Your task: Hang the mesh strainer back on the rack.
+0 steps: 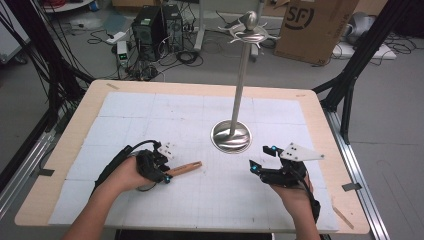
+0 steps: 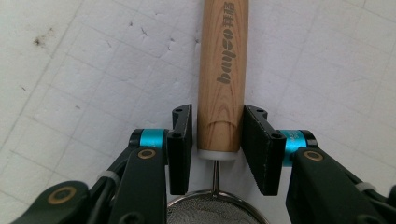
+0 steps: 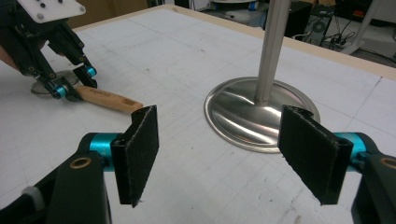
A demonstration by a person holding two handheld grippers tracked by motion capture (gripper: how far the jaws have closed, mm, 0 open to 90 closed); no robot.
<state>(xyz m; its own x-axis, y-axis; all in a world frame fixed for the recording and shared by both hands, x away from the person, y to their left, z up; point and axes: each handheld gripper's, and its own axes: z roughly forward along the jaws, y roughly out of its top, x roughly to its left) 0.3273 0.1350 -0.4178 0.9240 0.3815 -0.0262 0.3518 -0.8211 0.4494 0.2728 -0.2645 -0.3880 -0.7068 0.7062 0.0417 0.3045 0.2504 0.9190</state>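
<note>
- Here, a small strainer with a wooden handle (image 2: 222, 74) lies flat on the white gridded mat (image 1: 200, 200), left of the table's middle; its mesh bowl (image 2: 212, 210) shows at the bottom edge of the left gripper view.
- The left gripper (image 2: 217, 135) has its two black pads closed against the sides of the handle, near the end where the wire joins the bowl.
- The right gripper (image 3: 224, 149) rests well apart on the mat's right side, jaws spread wide with nothing between them.
- Between and beyond both stands a metal stand (image 1: 231, 135) with a round base and tall pole.
</note>
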